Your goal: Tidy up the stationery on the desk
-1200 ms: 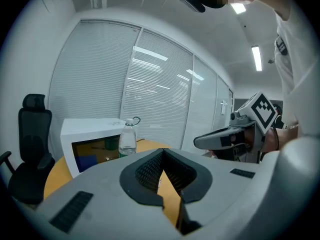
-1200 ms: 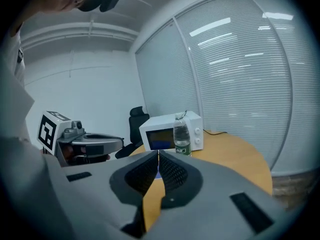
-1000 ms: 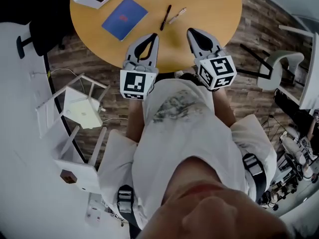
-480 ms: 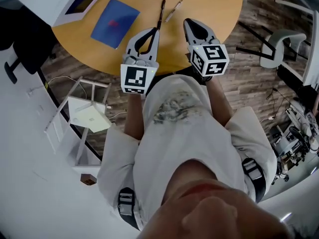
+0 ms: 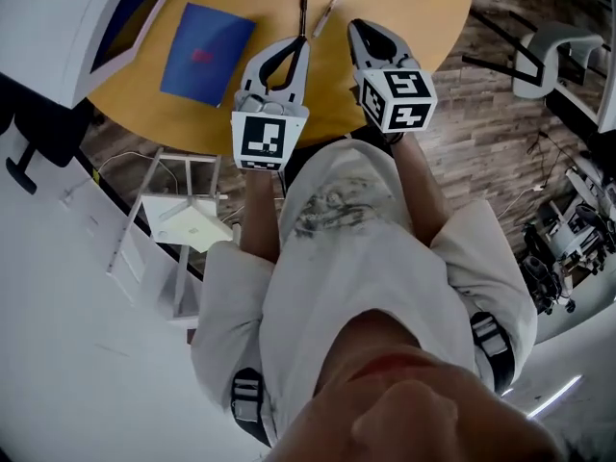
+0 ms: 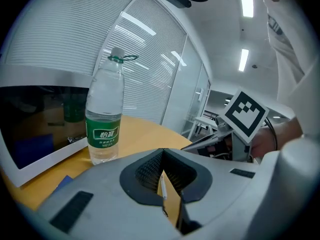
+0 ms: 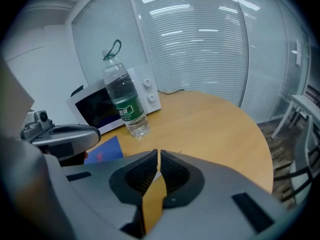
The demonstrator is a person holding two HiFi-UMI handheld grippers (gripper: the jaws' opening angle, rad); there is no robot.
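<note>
Head view is taken as the guide to layout: on the round desk (image 5: 414, 37) a black pen (image 5: 302, 12) and a pale pen (image 5: 329, 10) are laid nearly parallel and close together, with a blue notebook (image 5: 207, 54) set apart to their left. The left gripper (image 5: 302, 42) and the right gripper (image 5: 352, 25) are held side by side over the desk's near edge with their tips aimed at the pens. This is judged to be a stance for reaching them, and no contact can be made out. In each gripper view the jaws are seen brought together at the tips, with nothing caught between them. The black pen is slim and dark throughout; the pale one is white-bodied, finer detail being too small to tell. A green-labelled water bottle (image 6: 105, 119) and a white microwave (image 7: 100, 109) are stood at the desk's far side, away from the pens.
</note>
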